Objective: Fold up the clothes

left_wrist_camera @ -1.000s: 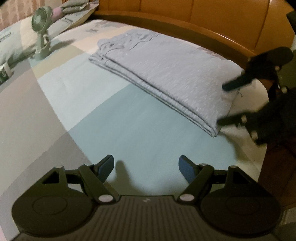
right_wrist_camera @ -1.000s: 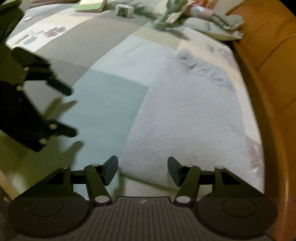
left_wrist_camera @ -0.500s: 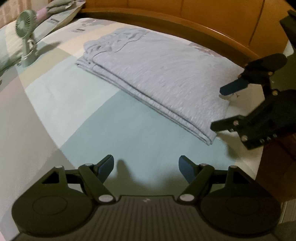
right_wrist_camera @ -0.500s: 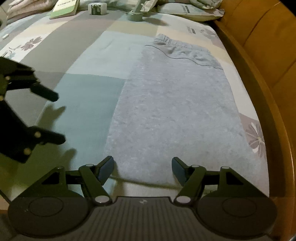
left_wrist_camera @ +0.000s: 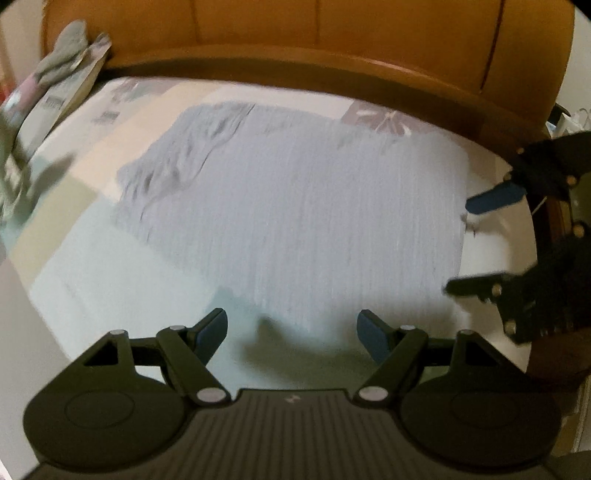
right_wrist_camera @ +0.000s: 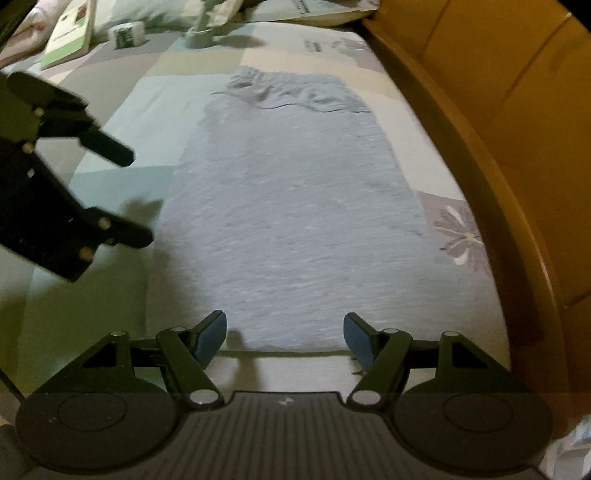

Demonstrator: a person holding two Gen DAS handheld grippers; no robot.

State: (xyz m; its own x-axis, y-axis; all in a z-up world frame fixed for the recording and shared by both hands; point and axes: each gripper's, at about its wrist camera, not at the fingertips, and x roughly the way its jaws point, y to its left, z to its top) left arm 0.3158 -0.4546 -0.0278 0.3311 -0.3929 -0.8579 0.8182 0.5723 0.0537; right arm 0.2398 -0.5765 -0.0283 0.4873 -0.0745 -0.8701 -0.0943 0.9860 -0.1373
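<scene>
A grey garment (left_wrist_camera: pixel 303 206) lies folded into a long flat rectangle on the patchwork bed sheet (right_wrist_camera: pixel 122 122), its gathered waistband at the far end. My left gripper (left_wrist_camera: pixel 291 325) hovers open over the garment's long side edge, with nothing between its blue pads. My right gripper (right_wrist_camera: pixel 284 325) stands open above the garment's (right_wrist_camera: pixel 295 206) near short edge, its pads not touching the cloth. Each view catches the other tool: the right gripper (left_wrist_camera: pixel 460 245) at the garment's right end, the left gripper (right_wrist_camera: pixel 138 197) beside its left edge.
A curved wooden bed frame (left_wrist_camera: pixel 332 62) runs close along the garment's far side. Pillows (left_wrist_camera: pixel 62 85) are piled at the head of the bed. A green book (right_wrist_camera: pixel 70 33), a small box (right_wrist_camera: pixel 127 33) and a fan's base (right_wrist_camera: pixel 201 31) lie beyond the garment.
My left gripper has swung toward the garment, which now lies straight ahead and close. My right gripper has rolled to line up with the garment's length, and its jaws stand a little wider.
</scene>
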